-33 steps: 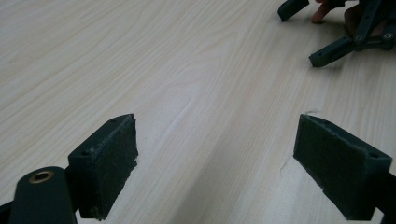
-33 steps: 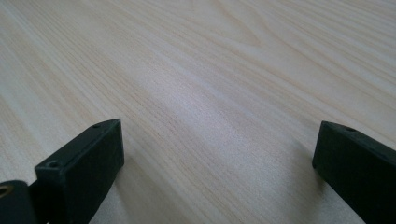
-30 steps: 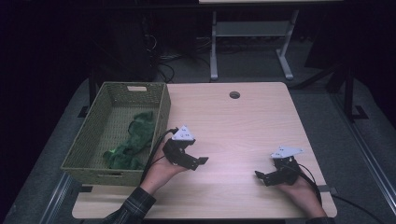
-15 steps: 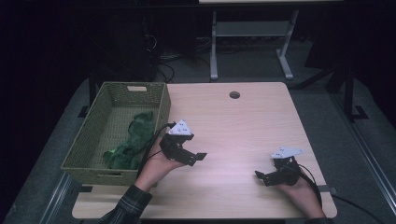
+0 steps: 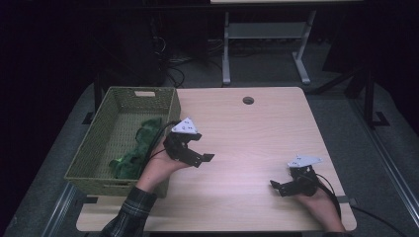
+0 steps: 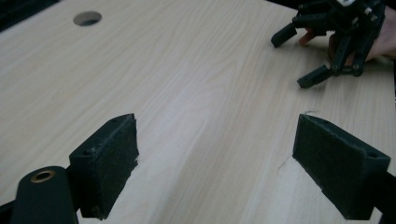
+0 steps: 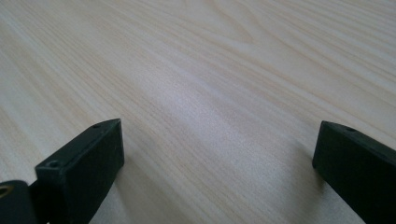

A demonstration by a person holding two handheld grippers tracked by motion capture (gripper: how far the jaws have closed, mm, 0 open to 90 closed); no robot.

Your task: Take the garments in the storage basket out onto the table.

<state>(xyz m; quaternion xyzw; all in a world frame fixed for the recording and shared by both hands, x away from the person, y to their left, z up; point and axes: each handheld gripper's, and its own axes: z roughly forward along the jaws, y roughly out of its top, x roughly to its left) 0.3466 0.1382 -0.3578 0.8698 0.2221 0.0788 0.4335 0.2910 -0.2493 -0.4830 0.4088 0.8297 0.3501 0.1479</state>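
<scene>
High view: left gripper (image 5: 197, 149) jaws spread, beside basket (image 5: 89, 168) rim.
Right gripper (image 5: 277, 186): spread, near table (image 5: 257, 133) edge.
Hidden: green cloth (image 5: 136, 150) partly behind hand.

1. In the high view the table (image 5: 247, 143) is evenly lit from above, while the floor and room around it sink into near black.
2. Beside the table, the basket (image 5: 99, 163) has a dim interior.
3. In both gripper views a soft pale sheen lies on the table's wood (image 7: 196, 102).
4. The near jaw pads look slightly soft, with faint shadows beneath them.
</scene>
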